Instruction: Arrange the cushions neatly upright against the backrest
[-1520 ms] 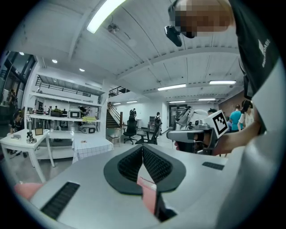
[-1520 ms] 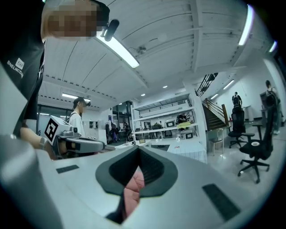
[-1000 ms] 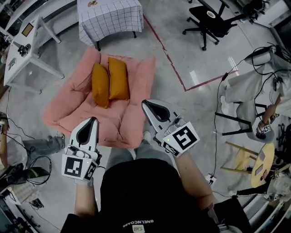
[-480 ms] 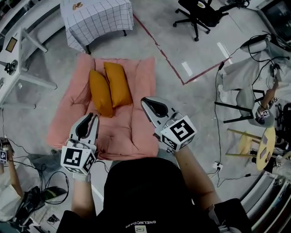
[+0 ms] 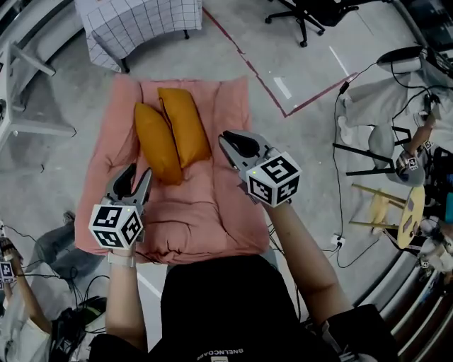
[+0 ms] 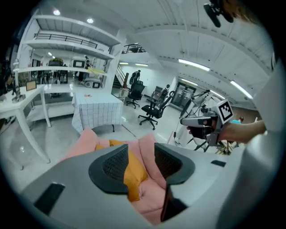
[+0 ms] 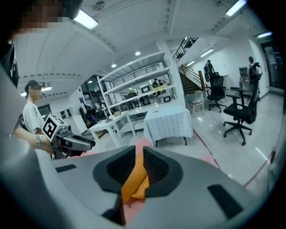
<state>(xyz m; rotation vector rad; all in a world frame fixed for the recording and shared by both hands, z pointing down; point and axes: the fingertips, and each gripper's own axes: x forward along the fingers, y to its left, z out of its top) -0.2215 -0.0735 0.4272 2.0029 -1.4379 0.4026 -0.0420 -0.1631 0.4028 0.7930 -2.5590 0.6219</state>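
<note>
A grey concrete floor [image 5: 297, 78] takes up most of the head view, and on it lies a pink padded floor sofa [image 5: 212, 205], its seat running from the person's legs towards the far end, where the left gripper view shows the backrest rising. Beyond that end stands a table draped in a checked cloth [image 5: 138, 21]. Two orange cushions sit side by side at the backrest end of the seat, touching along their long edges: the left cushion [image 5: 157, 145] reaches a little nearer to the person than the right cushion [image 5: 185, 124]. From this steep angle they seem to lean back against the backrest rather than lie flat, though that is hard to judge. The left gripper [image 5: 139, 173] hangs over the sofa's left edge, near the left cushion but apart from it; its jaws have just been opening and stand roughly half apart, with nothing between the pads. The right gripper [image 5: 225, 138] hovers over the seat just beside the right cushion; its jaws have just begun opening to a narrow slit and grip nothing.
</note>
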